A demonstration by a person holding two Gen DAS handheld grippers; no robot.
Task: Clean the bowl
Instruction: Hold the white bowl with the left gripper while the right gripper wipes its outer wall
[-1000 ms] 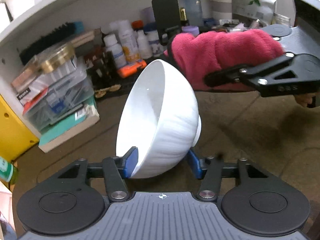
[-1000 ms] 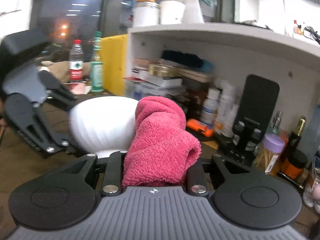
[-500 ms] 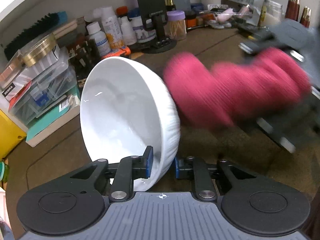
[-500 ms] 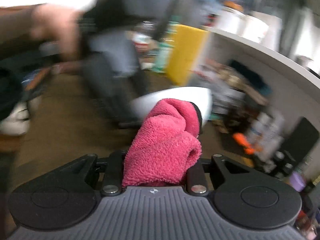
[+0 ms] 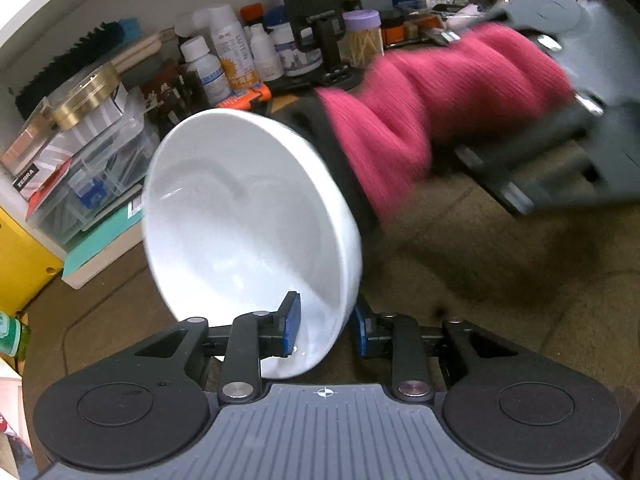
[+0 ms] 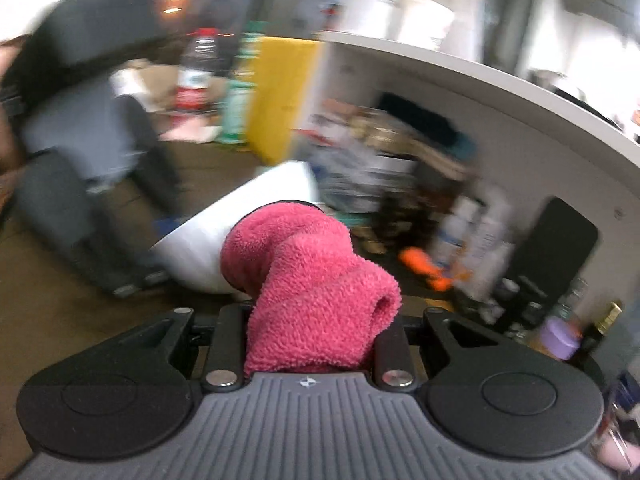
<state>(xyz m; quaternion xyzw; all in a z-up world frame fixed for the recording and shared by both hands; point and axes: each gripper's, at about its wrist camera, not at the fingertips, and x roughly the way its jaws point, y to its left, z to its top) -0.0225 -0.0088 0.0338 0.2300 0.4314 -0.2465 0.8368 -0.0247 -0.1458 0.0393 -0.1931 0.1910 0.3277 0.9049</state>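
A white bowl (image 5: 248, 232) is held off the table, tilted on its side with the hollow facing left. My left gripper (image 5: 325, 328) is shut on the bowl's wall near the rim, one blue pad inside and one outside, and its jaws are opening slightly. A rolled pink cloth (image 5: 440, 112) comes in from the right, blurred, with its end against the bowl's outer wall. In the right wrist view, my right gripper (image 6: 316, 312) is shut on the pink cloth (image 6: 312, 288), whose tip meets the bowl (image 6: 200, 252). The cloth hides the right fingertips.
Under a white shelf (image 5: 60, 4) stand several bottles (image 5: 232, 56), a black phone stand (image 5: 308, 4), stacked clear boxes (image 5: 80, 168) and a yellow box (image 5: 20, 264). An orange tool (image 5: 240, 98) lies behind the bowl. The brown table (image 5: 500, 280) spreads out on the right.
The left gripper's hold has changed from around the bowl's body to its wall near the rim, and the hollow has turned into view. The cloth swung from behind the bowl to its right side.
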